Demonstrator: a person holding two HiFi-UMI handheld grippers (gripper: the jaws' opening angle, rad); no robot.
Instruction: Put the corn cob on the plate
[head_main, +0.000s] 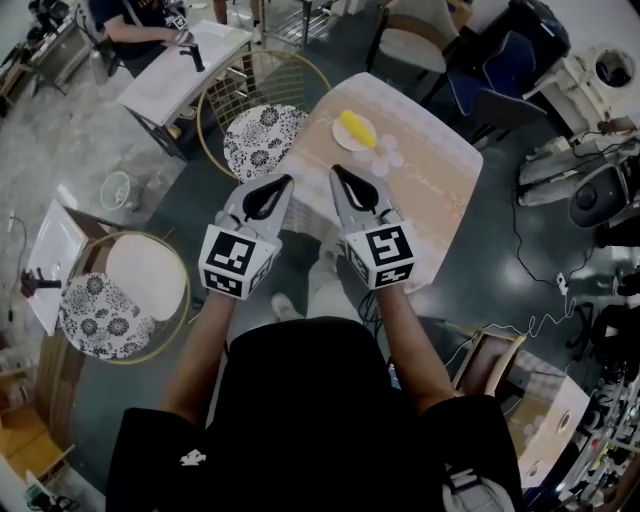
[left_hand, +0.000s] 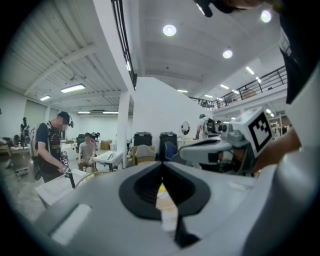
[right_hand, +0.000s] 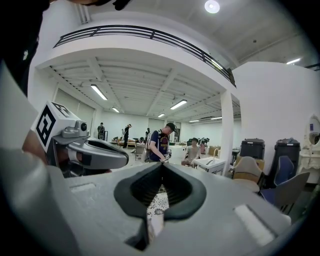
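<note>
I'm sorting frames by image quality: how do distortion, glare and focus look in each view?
Head view: sharp, evenly lit, edges bowed; the corn cob on the plate reads clearly. Left gripper view: strong fisheye, ceiling lamps glare, near jaws soft. Right gripper view: same fisheye, dark corners, jaws soft.

Your head camera looks from above steeply down in front of you. The left gripper (head_main: 287, 179) and right gripper (head_main: 335, 169) lie near it, and the table (head_main: 440, 170) lies farther out. The left gripper view's camera sits close behind that gripper's jaws and faces almost level, away from you, catching the right gripper to its right. The right gripper view does the same, with the left gripper to its left. Both gripper views share the standing person (left_hand: 50, 150) far off. Through the left jaws' gap you see a strip of the table. Through the right jaws' gap you see the patterned chair seat (head_main: 262, 140). The head view shows both too.
</note>
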